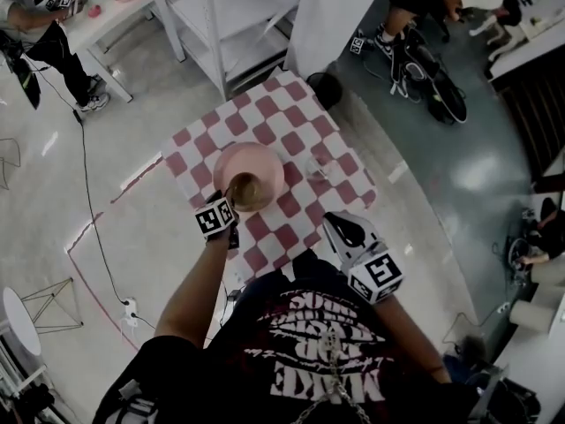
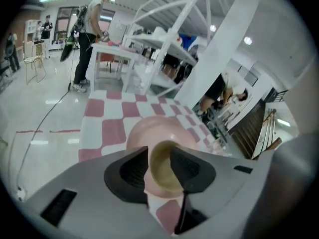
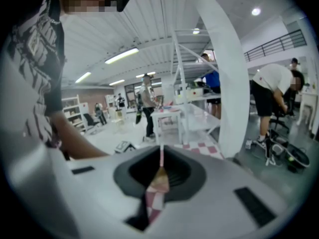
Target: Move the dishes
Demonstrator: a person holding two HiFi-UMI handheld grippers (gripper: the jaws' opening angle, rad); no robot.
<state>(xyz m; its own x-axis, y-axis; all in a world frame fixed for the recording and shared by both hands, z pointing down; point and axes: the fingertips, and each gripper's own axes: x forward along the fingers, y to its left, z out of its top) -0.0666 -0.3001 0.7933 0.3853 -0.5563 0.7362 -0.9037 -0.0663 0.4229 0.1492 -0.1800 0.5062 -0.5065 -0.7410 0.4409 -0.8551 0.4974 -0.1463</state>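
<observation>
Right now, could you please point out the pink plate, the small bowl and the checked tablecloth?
pink plate [image 1: 265,159]: head view, bare far side.
small bowl [image 1: 244,190]: head view, its hollow.
checked tablecloth [image 1: 287,106]: head view, bare far corner.

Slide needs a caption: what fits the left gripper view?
Open left gripper frames a tan bowl on a pink plate over checkered cloth.

tablecloth [image 1: 300,131]: red-and-white checks | plate [image 1: 265,159]: pale pink | bowl [image 1: 244,189], my 12 o'clock: olive-tan | my left gripper [image 2: 158,156]: grey, black pads [image 2: 130,172]
</observation>
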